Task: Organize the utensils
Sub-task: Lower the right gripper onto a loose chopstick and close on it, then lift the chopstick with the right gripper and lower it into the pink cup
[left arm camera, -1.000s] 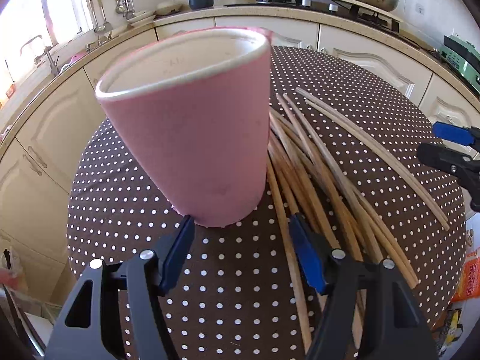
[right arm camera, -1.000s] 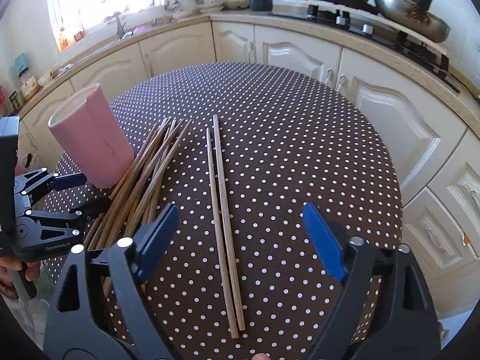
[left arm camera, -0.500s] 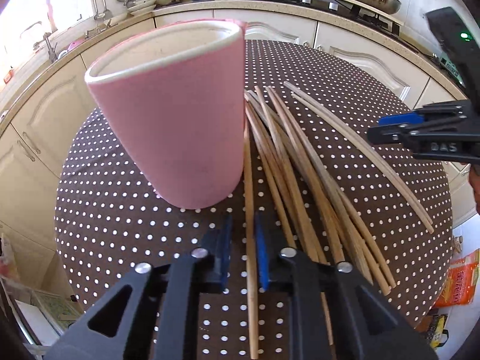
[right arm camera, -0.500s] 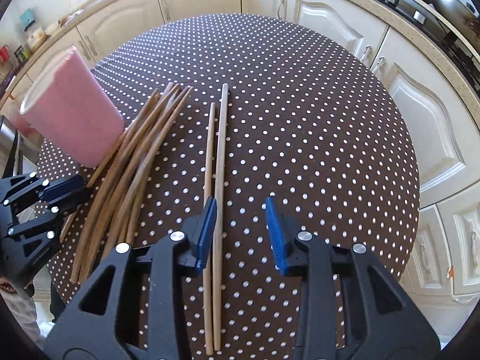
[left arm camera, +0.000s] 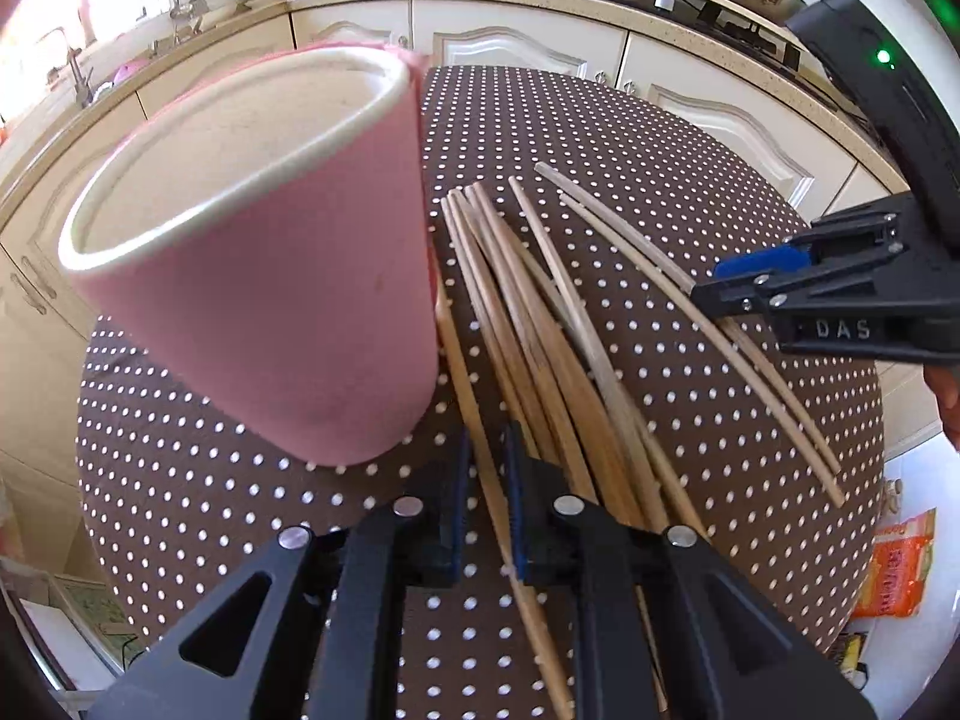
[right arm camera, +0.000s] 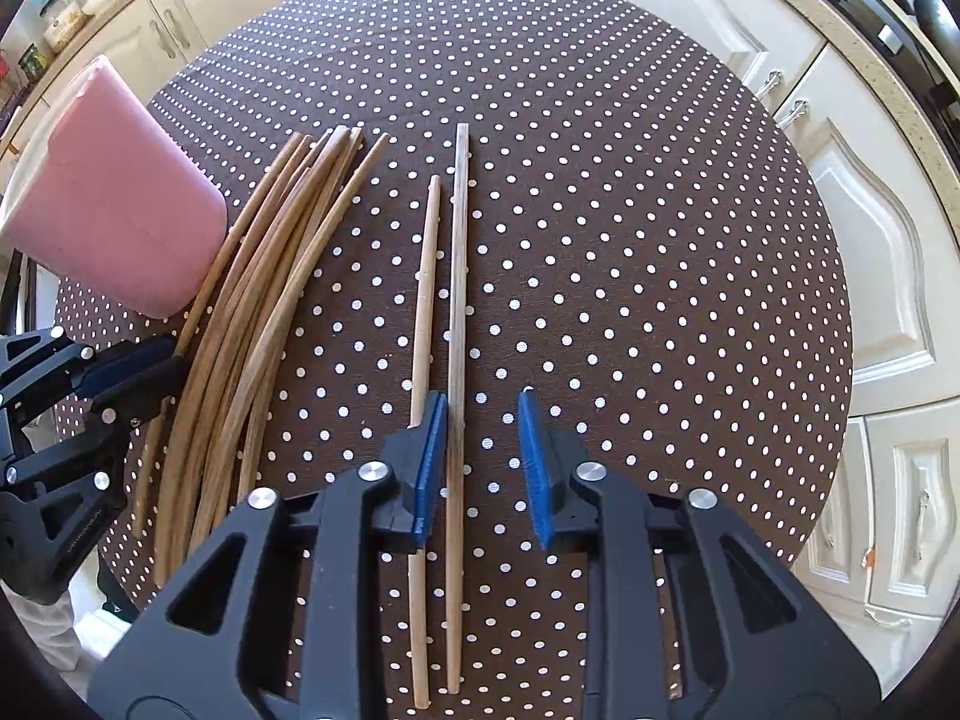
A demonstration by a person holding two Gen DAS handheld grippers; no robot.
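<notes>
Chopstick pinched — left tool.

Wooden chopsticks lie heaped beside an upright pink cup; two paler sticks lie apart

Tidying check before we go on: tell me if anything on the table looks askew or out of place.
The pink cup stands upright and empty, while the chopsticks lie loose on the table: a fanned bundle beside the cup and a separate pair lying apart, tips uneven. Nothing looks spilled or broken.
</notes>
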